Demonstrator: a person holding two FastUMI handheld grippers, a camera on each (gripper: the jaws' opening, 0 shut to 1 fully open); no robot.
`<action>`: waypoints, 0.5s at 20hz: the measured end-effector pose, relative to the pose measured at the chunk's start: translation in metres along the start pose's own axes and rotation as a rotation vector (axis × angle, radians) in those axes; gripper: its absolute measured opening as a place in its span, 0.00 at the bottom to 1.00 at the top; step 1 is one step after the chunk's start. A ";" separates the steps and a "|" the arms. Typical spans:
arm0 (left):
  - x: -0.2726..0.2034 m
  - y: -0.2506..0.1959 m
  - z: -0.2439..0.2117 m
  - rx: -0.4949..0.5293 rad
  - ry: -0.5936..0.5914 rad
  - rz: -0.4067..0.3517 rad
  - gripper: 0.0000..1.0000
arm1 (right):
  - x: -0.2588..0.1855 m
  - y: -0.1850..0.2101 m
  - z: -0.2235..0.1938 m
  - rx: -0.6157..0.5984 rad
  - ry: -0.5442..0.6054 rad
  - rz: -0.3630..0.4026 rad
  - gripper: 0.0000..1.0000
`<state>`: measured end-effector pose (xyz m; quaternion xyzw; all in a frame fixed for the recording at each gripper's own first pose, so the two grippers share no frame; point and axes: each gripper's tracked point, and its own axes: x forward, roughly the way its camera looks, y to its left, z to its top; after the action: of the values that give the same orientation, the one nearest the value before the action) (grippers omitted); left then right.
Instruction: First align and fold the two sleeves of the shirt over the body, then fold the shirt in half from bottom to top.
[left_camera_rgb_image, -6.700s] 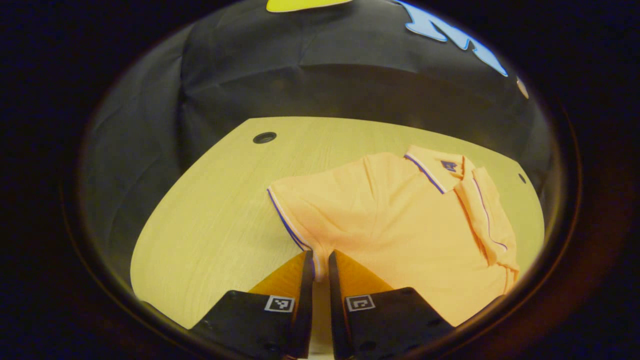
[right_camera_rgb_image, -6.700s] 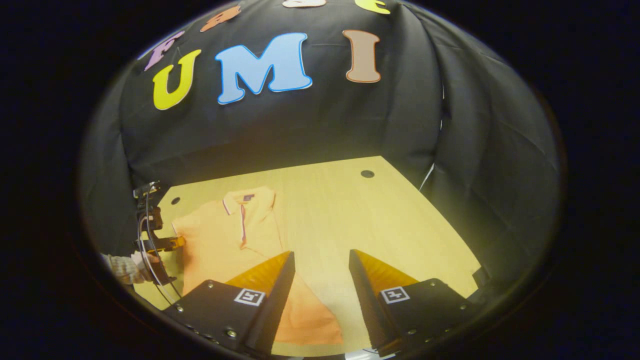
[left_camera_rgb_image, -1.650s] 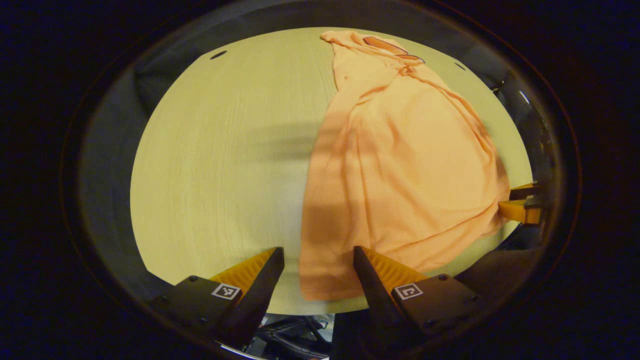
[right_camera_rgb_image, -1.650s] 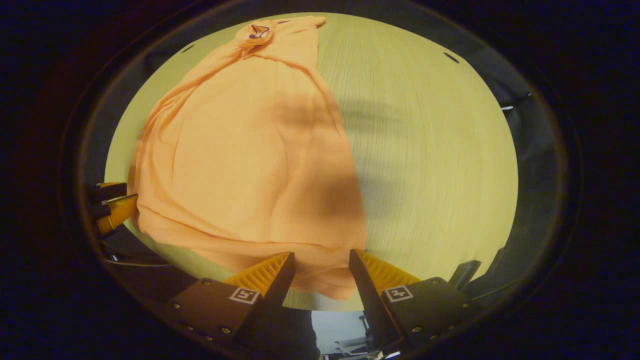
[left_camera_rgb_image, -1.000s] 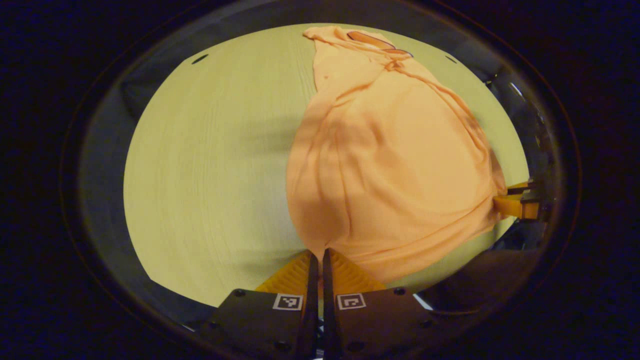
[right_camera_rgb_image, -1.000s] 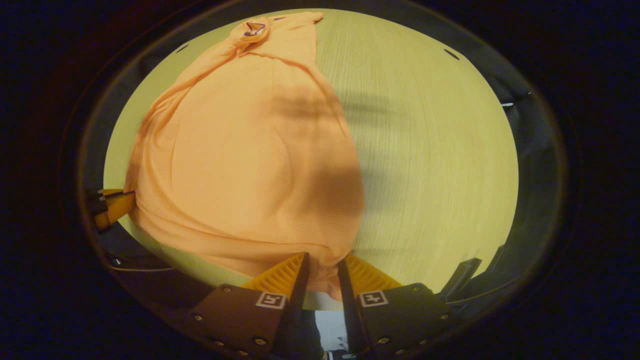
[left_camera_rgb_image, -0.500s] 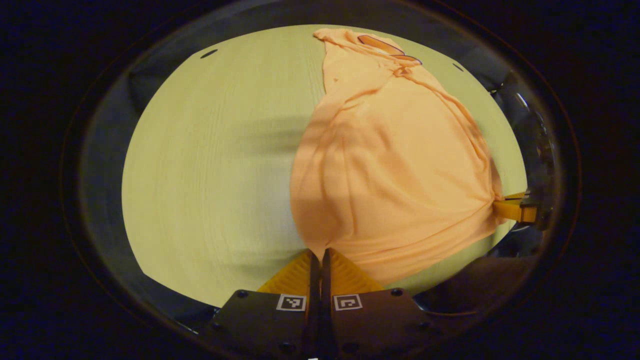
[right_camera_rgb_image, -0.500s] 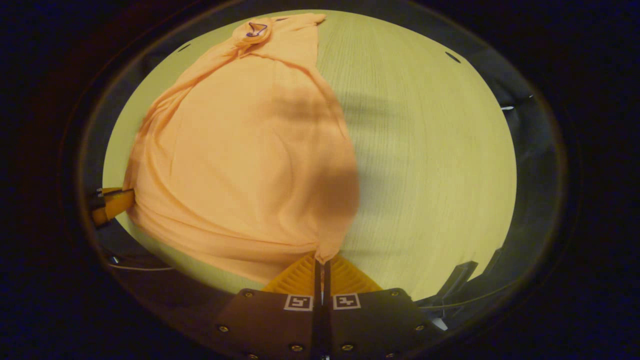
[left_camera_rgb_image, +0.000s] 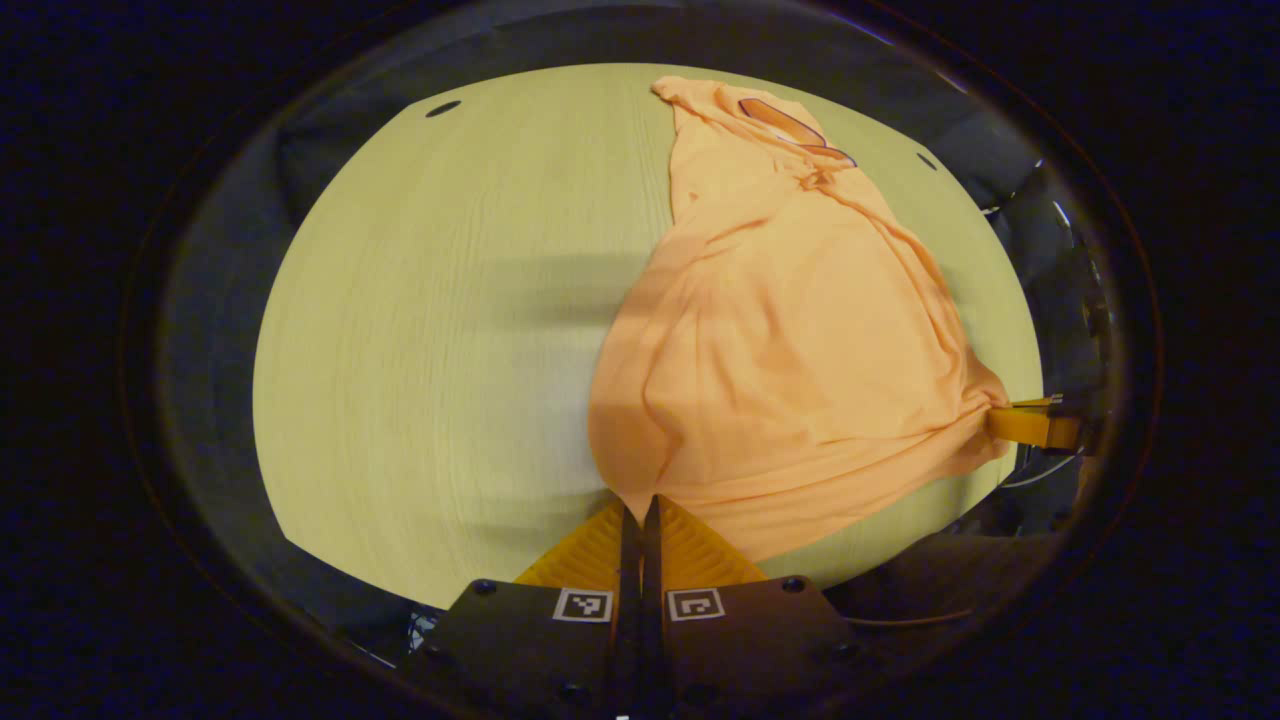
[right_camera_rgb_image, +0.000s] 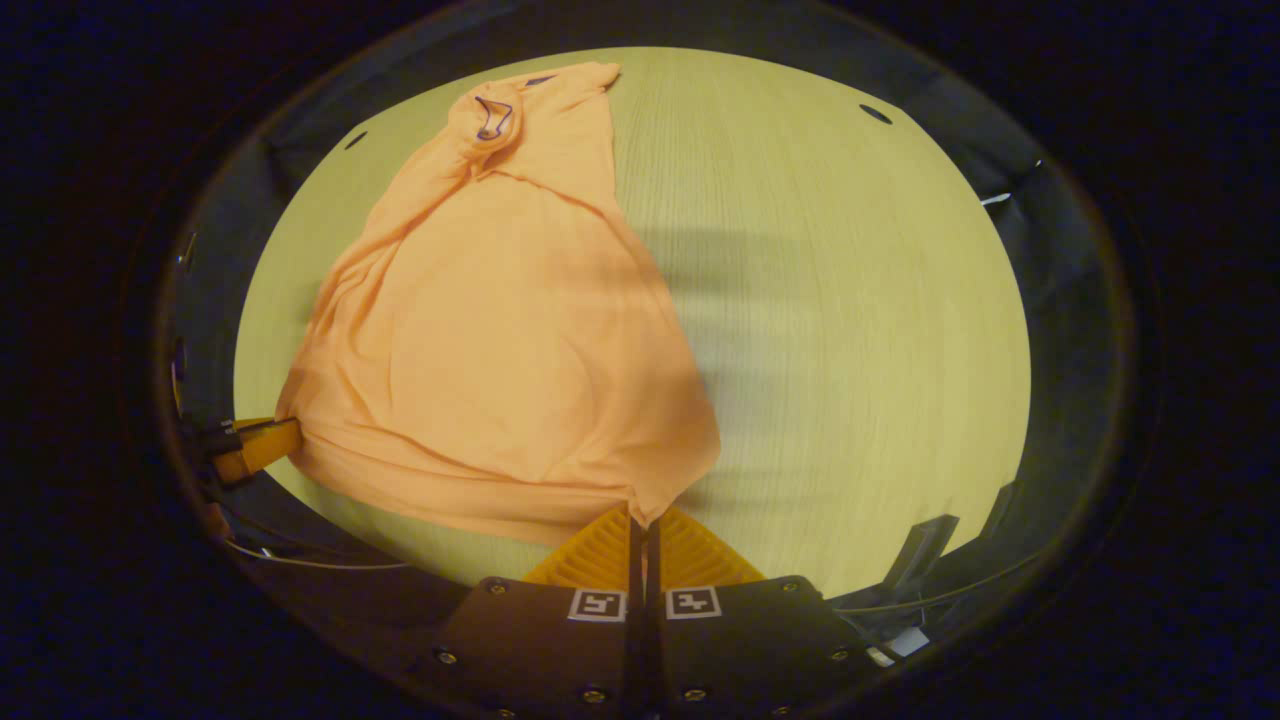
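Observation:
An orange polo shirt (left_camera_rgb_image: 790, 330) (right_camera_rgb_image: 500, 330) lies stretched on the pale wooden table (left_camera_rgb_image: 430, 330) (right_camera_rgb_image: 850, 330), collar at the far end, sleeves folded in. My left gripper (left_camera_rgb_image: 638, 503) is shut on the near left corner of the hem. My right gripper (right_camera_rgb_image: 640, 518) is shut on the near right corner. Both corners are lifted off the table, and the cloth hangs taut between them. In the left gripper view the right gripper (left_camera_rgb_image: 1030, 424) pinches the hem at the far right. In the right gripper view the left gripper (right_camera_rgb_image: 255, 445) holds it at the far left.
Small round cable holes (left_camera_rgb_image: 442, 108) (right_camera_rgb_image: 875, 114) sit near the table's far corners. Black booth cloth (left_camera_rgb_image: 300, 170) surrounds the table. Bare tabletop lies to the left of the shirt in the left gripper view and to its right in the right gripper view.
Both grippers closed on the hem corners over the last seconds; the right shut about half a second ago. Since then both have risen slightly, pulling the hem up and taut.

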<state>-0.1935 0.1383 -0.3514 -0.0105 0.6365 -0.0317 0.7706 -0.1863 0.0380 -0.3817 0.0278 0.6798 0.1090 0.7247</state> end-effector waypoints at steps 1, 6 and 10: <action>-0.005 0.000 0.006 -0.004 -0.011 -0.003 0.06 | -0.006 0.001 0.006 0.007 -0.015 0.007 0.00; -0.029 -0.002 0.044 -0.004 -0.076 -0.012 0.06 | -0.031 0.001 0.045 0.012 -0.092 0.024 0.00; -0.042 -0.004 0.092 -0.015 -0.136 -0.035 0.06 | -0.049 0.002 0.093 0.011 -0.166 0.037 0.00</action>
<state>-0.1110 0.1342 -0.2930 -0.0296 0.5825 -0.0395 0.8113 -0.0974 0.0406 -0.3260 0.0534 0.6175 0.1158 0.7762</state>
